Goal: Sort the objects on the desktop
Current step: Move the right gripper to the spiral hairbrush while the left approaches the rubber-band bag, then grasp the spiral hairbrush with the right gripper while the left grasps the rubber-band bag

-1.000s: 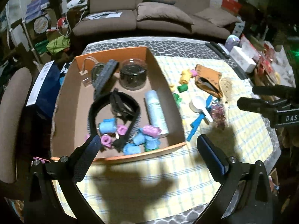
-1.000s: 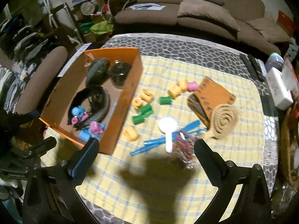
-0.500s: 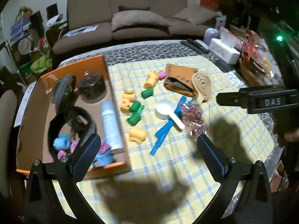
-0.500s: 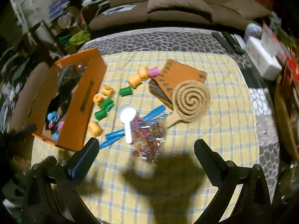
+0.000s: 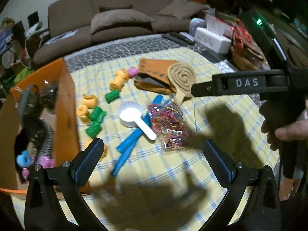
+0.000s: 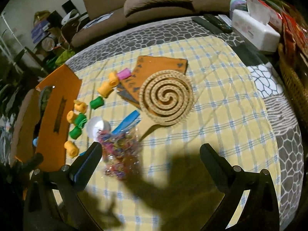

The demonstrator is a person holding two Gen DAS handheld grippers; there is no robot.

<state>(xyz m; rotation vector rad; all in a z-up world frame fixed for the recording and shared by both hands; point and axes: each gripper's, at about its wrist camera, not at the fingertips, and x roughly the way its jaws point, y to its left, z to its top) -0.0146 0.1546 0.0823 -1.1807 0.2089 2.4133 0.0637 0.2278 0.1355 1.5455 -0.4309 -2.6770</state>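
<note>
Orange box: an open cardboard box [image 5: 65,104] sat at the left edge of the surface [image 6: 221,96], already holding a black headband and several blue and pink curlers.
Loose items: yellow and green curlers [image 5: 95,115], a white scoop [image 5: 132,116], blue clips [image 5: 130,144], a clear bag of coloured elastics [image 6: 119,154], a round spiral brush [image 6: 166,98] and an orange pouch [image 6: 163,63] lay outside the box, close together mid-cloth.
Left gripper: the left gripper [image 5: 152,159] hovered above the cloth with its fingers wide apart and nothing between them.
Right gripper: the right gripper [image 6: 148,165] also hung with fingers spread and empty, the bag of elastics just ahead of its left finger [image 6: 86,163].
Change: a second earlier the left camera looked straight down into the box; it had since swung right to face the loose pile, while the right camera had drawn nearer the brush and bag.
Meaning: a drop into the box seemed finished, and both tools appeared to be lining up the next pick, probably the bag or the scoop.
Remaining: most small items were still unsorted.
</note>
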